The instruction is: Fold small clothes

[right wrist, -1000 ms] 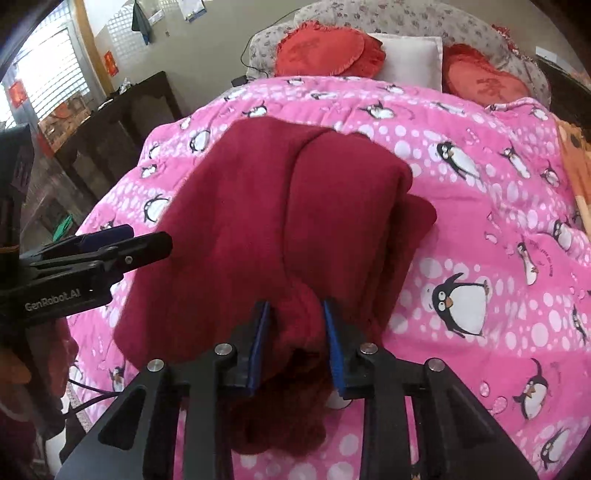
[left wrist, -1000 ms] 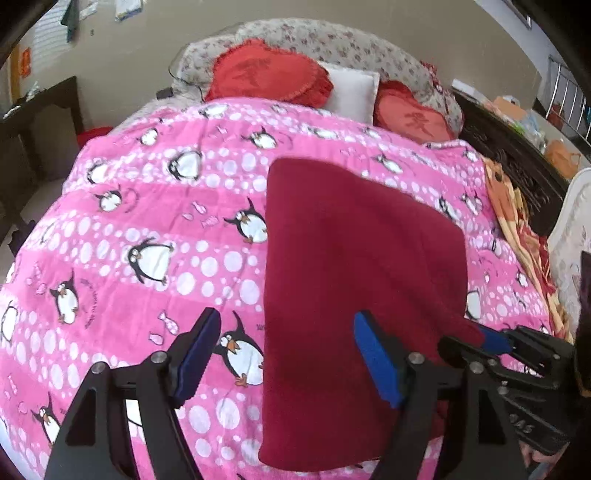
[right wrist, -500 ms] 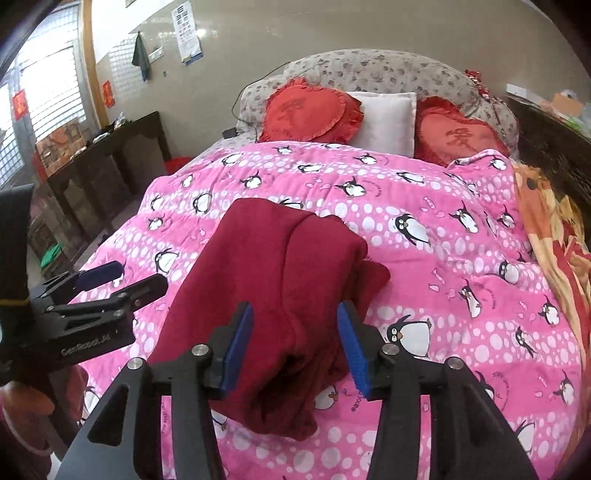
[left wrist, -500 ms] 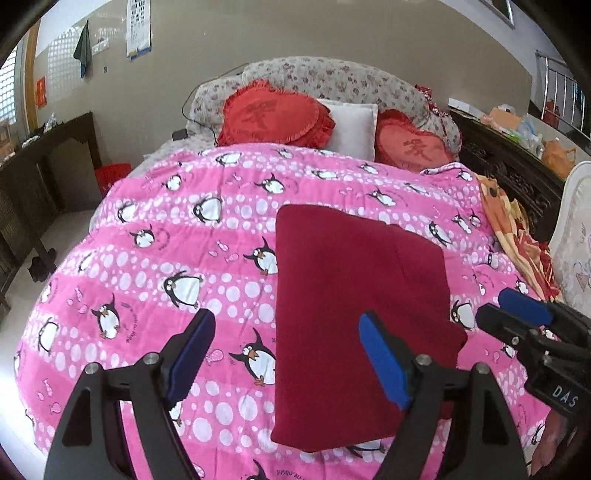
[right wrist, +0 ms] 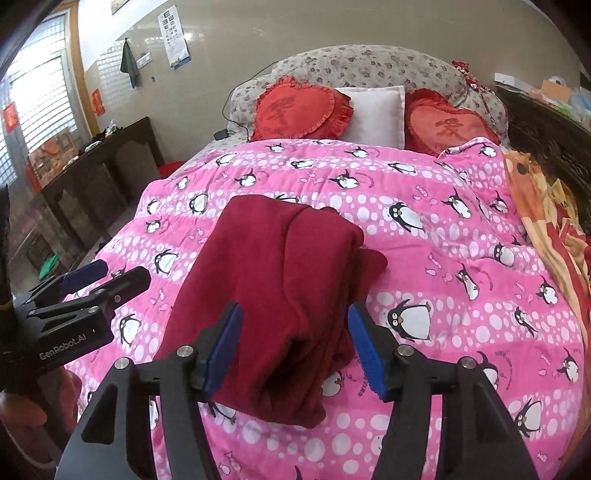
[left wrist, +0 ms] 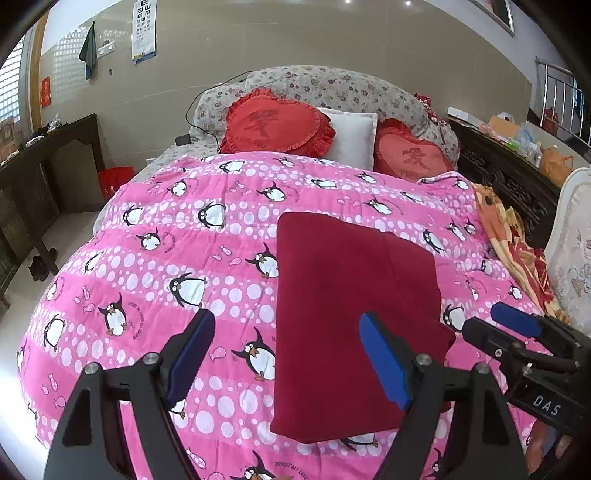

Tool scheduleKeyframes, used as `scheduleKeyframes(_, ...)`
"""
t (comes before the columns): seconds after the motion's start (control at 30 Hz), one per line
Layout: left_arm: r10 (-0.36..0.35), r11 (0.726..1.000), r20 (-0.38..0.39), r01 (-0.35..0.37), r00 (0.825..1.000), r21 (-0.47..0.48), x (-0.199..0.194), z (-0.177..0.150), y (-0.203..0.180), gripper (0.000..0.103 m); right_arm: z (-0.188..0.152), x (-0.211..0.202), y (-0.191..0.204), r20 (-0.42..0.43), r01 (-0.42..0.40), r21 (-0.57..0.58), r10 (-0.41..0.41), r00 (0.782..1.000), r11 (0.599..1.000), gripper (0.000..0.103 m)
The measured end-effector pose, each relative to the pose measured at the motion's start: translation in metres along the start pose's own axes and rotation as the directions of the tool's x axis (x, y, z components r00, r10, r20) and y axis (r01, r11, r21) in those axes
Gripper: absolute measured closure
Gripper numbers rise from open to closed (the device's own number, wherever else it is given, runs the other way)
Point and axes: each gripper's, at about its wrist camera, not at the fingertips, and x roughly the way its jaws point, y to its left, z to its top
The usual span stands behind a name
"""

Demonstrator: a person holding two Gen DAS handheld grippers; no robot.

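One garment (right wrist: pixel 280 280) below right gripper (right wrist: pixel 293 350)

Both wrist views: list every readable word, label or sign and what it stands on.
"GenRobot.AI": on the left gripper's body.
"DAS": on the right gripper's body; the rest is cut off.
"JUSQU'AU LEVE...": printed on the pink penguin quilt, partly cut off.
Eye chart on the wall: rows too small to read.
Red heart cushion: one character, blurred.
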Motion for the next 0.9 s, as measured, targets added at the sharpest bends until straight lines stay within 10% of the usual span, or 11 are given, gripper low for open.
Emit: scheduleKeyframes(0.9, 0.013, 1.0, -0.014, -0.013, 1.0, 0.009, 0.008, -0.005, 0.0, 0.019, -0.005, 0.01, 0.001, -0.039, -0.002, 0.021, 0.003, 0.999, 1.0, 0.067)
